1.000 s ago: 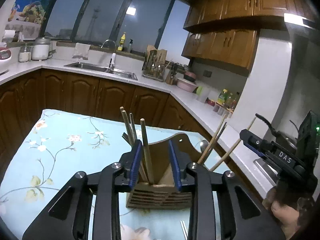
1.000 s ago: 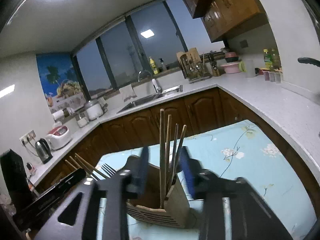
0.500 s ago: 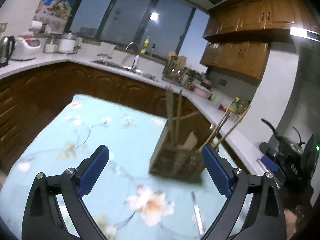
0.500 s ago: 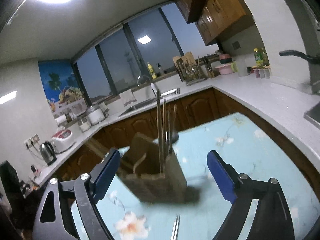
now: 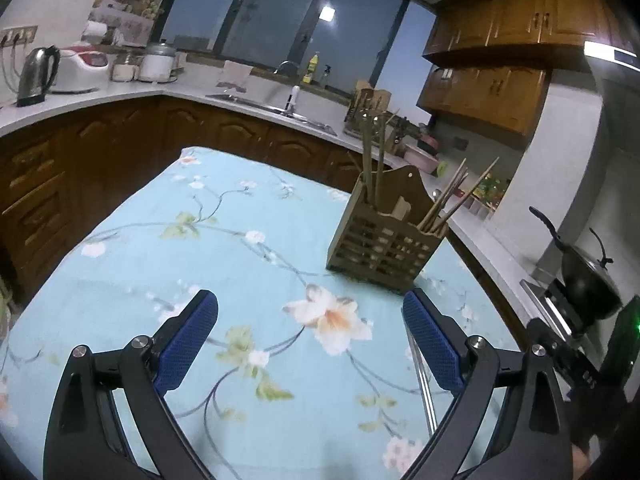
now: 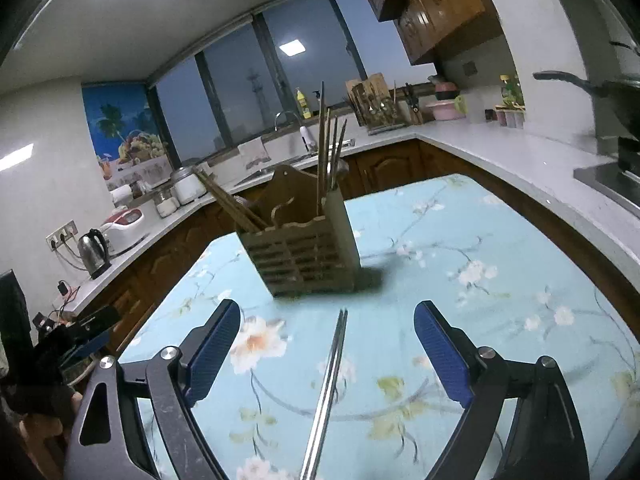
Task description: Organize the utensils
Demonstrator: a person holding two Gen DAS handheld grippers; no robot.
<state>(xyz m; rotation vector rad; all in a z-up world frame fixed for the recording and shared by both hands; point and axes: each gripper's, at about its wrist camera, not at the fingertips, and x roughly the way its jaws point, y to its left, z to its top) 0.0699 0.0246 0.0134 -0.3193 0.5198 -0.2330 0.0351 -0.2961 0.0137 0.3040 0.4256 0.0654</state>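
A wooden slatted utensil holder (image 5: 386, 242) stands on the floral blue tablecloth (image 5: 192, 264), with wooden chopsticks (image 5: 372, 160) upright in one compartment and more leaning out of another. It also shows in the right wrist view (image 6: 306, 252). A pair of metal chopsticks (image 6: 326, 392) lies flat on the cloth in front of the holder, between the right gripper's fingers; it also shows in the left wrist view (image 5: 422, 384). My left gripper (image 5: 310, 344) is open and empty, back from the holder. My right gripper (image 6: 326, 360) is open and empty above the metal chopsticks.
Kitchen counters wrap around the table, with a kettle (image 5: 34, 76), rice cooker (image 5: 78, 70), sink (image 5: 272, 106) and a dish rack (image 6: 374, 106). A black pan (image 5: 588, 276) sits on the stove at the right. The table edge (image 6: 560, 216) is near the counter.
Both grippers opened and let go of the holder, then pulled back from it. The holder now stands alone on the cloth, farther away in both views.
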